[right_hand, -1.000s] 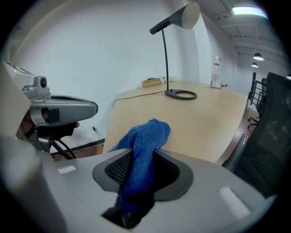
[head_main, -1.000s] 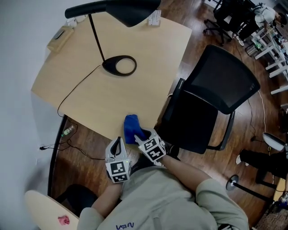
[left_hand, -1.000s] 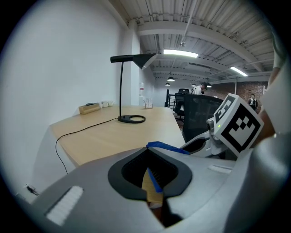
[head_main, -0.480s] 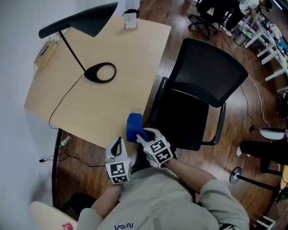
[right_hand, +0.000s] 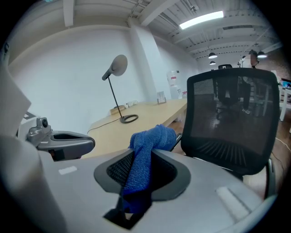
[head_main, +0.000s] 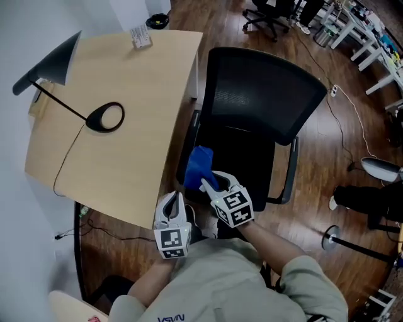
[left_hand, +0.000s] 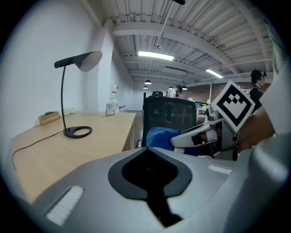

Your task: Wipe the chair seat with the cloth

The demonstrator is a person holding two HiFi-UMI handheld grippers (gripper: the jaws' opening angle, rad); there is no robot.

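Observation:
A black mesh office chair [head_main: 264,88] stands beside the desk, its dark seat [head_main: 249,160] just ahead of my hands. My right gripper [head_main: 213,182] is shut on a blue cloth [head_main: 200,167]; its jaws have just been closing, with the cloth between them. The cloth hangs over the seat's near left edge. In the right gripper view the cloth [right_hand: 148,145] bunches up out of the jaws, the chair [right_hand: 232,118] to its right. My left gripper [head_main: 172,202] sits beside the right one, shut and holding nothing. The left gripper view shows the cloth [left_hand: 159,136] and the chair [left_hand: 168,113].
A light wooden desk [head_main: 126,157] lies left of the chair, with a black lamp base [head_main: 106,117], its shade [head_main: 53,63] and a small card [head_main: 140,36]. More chairs [head_main: 271,12] stand at the back. A round stand base [head_main: 337,239] rests on the wood floor at right.
Both grippers have moved off the desk's near edge toward the chair, carrying the blue cloth to the seat's left side. The chair now fills the middle of the head view.

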